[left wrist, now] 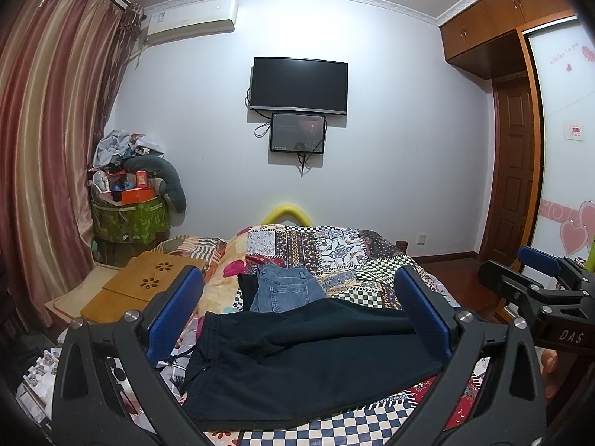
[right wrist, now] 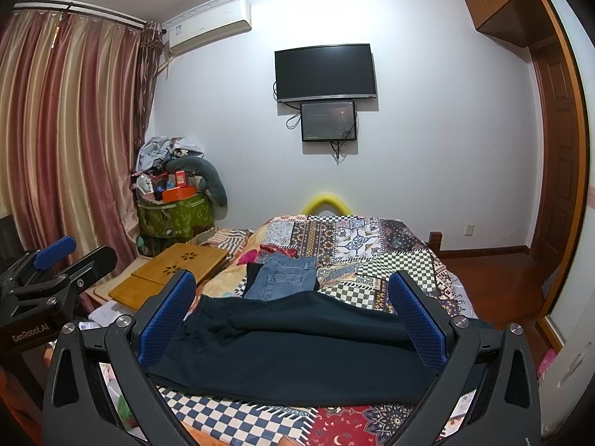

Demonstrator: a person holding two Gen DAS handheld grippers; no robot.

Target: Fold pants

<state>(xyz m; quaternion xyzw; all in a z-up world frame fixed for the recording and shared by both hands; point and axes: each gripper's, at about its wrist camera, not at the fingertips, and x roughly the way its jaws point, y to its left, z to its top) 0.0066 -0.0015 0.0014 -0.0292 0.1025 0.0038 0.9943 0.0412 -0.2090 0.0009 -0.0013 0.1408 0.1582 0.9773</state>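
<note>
Left wrist view: left gripper (left wrist: 297, 308) released, right gripper (right wrist: 297, 308) released. Dark navy fabric pants (left wrist: 297, 364) near, lying across. Pinch waistband end, keep legs aligned.

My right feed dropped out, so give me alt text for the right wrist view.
Dark pants lie across a patchwork bedspread, framed by the open right tool, which holds nothing. Folded jeans sit just beyond them, and the left tool shows at the left edge.
</note>
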